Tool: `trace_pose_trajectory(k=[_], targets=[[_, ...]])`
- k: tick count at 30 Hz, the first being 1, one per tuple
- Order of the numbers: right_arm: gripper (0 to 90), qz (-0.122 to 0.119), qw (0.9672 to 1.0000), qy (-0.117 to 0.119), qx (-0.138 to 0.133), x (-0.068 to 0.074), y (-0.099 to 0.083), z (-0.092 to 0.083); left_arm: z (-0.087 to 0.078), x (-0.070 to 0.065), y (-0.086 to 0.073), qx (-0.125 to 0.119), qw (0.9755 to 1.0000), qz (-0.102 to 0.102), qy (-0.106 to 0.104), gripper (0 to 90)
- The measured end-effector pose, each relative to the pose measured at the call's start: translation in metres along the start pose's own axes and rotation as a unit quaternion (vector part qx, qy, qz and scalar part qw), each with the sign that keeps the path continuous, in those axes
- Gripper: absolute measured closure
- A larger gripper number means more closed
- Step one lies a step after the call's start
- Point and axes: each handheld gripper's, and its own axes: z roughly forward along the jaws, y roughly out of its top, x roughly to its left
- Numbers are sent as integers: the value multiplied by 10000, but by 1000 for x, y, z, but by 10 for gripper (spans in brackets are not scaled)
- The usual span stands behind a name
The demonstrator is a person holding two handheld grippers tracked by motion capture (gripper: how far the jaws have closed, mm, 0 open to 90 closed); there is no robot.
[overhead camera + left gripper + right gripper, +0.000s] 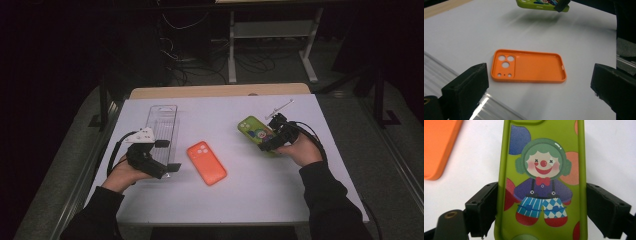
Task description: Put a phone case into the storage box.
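Forearms in dark sleeves came in from the near edge of the white table (260, 190), one at each side. The right hand (300, 150) reached forward and inward, and the right gripper (272, 136) pinched the green phone case (254, 129) across its width, a jaw pressed against each long side. In the high view that case lay right of the table's middle, its long axis running from the gripper away and to the left. The left gripper view showed it lifted clear of the table, with a shadow beneath. The right gripper view showed its printed clown upright, the case (544, 182) pointing straight away between the jaws.

The left hand (122, 172) held the left gripper (167, 155) low over the near end of a clear plastic tray (162, 117), aimed toward the orange phone case (206, 162); its jaws stood spread with nothing between them. The orange case lay flat near the table's middle, long axis slanting from far left to near right. From the left gripper view it (529, 66) lay hollow side up, camera holes at the left end.
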Motion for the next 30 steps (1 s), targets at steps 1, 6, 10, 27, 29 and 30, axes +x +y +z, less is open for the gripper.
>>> trace_pose_trajectory(k=[1,6,10,27,29,30], targets=[[154,-27,10000,8,5,0,0,-1,2,0,3,-17,10000,-3,-31,0],[153,-265,9996,108,18,2,2,-4,12,0,19,34,9997,172,-180,0],[153,-528,9983,231,21,4,4,-6,21,-1,31,47,9992,281,-292,0],[153,-1294,9889,722,90,23,19,-1,57,-2,62,189,9950,751,-628,0],[153,-1412,9869,766,115,27,19,1,59,-2,63,252,9939,814,-696,0],[153,-1488,9858,776,102,28,19,1,61,-2,63,221,9940,789,-723,0]])
